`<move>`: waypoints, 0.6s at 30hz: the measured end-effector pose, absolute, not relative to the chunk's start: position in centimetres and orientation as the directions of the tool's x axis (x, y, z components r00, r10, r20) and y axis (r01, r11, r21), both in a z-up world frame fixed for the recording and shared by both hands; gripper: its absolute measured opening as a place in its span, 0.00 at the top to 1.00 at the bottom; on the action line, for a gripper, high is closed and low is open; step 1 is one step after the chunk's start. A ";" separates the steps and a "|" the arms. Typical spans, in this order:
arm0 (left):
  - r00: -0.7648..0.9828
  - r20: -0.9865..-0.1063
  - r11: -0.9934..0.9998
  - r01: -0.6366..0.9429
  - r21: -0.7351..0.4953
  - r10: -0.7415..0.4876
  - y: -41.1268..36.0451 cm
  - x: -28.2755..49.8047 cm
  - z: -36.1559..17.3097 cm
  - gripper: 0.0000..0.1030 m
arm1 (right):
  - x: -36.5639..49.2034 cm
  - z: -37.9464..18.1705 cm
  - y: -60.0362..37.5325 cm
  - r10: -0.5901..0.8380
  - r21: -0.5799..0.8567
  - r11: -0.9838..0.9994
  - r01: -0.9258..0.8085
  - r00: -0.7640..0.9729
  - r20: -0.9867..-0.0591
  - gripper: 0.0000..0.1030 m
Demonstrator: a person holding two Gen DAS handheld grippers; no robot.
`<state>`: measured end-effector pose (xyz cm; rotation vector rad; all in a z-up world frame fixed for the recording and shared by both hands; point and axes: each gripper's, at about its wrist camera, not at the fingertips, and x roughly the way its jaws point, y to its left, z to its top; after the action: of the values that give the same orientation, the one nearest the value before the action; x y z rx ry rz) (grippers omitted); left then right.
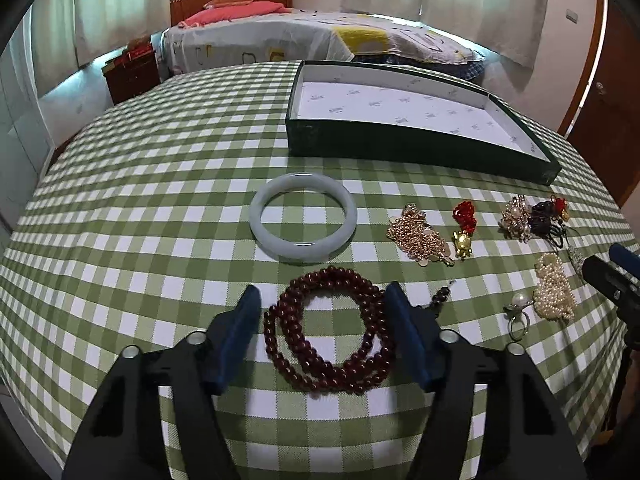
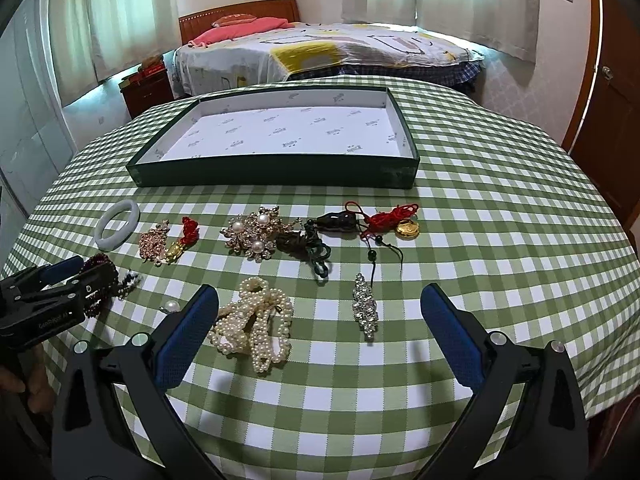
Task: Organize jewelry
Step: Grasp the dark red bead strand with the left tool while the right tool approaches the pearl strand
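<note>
A dark red bead necklace (image 1: 332, 332) lies coiled on the checked tablecloth between the fingers of my open left gripper (image 1: 322, 300), which straddles it. A pale jade bangle (image 1: 303, 222) lies just beyond it. A dark green box (image 1: 400, 142) with a white lining stands at the back; it also shows in the right wrist view (image 2: 280, 172). My right gripper (image 2: 320, 300) is open above the cloth, with a pearl strand pile (image 2: 254, 322) by its left finger and a crystal brooch (image 2: 365, 312) between the fingers.
Other jewelry lies in a row: a gold chain (image 1: 420, 240), a red-tasselled gold charm (image 1: 463, 232), a pearl flower brooch (image 2: 256, 234), dark pendants with cords (image 2: 316, 248), a gold pendant on red cord (image 2: 402, 222), a pearl ring (image 1: 519, 312). A bed (image 2: 320, 52) stands behind the table.
</note>
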<state>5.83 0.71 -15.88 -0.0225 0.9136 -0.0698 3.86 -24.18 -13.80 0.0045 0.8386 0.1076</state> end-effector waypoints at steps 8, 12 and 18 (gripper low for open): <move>0.627 -0.777 0.998 0.034 -0.046 -0.057 0.7 5.5 -15.0 0.34 | 3.9 -13.8 -24.1 0.097 0.048 0.995 -0.093 0.662 -0.743 0.04; 0.647 -0.760 0.998 0.030 -0.059 -0.064 0.7 5.4 -14.5 0.25 | 4.0 -14.0 -24.1 0.102 0.052 0.994 -0.095 0.657 -0.747 0.04; 0.591 -0.801 0.995 0.029 -0.091 -0.090 0.9 5.5 -15.6 0.25 | 4.0 -14.0 -24.1 0.107 0.058 0.994 -0.095 0.657 -0.746 0.04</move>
<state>5.48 0.95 -15.63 -0.0707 0.9358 -0.0690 4.03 -24.13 -14.02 0.0143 0.8459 0.1142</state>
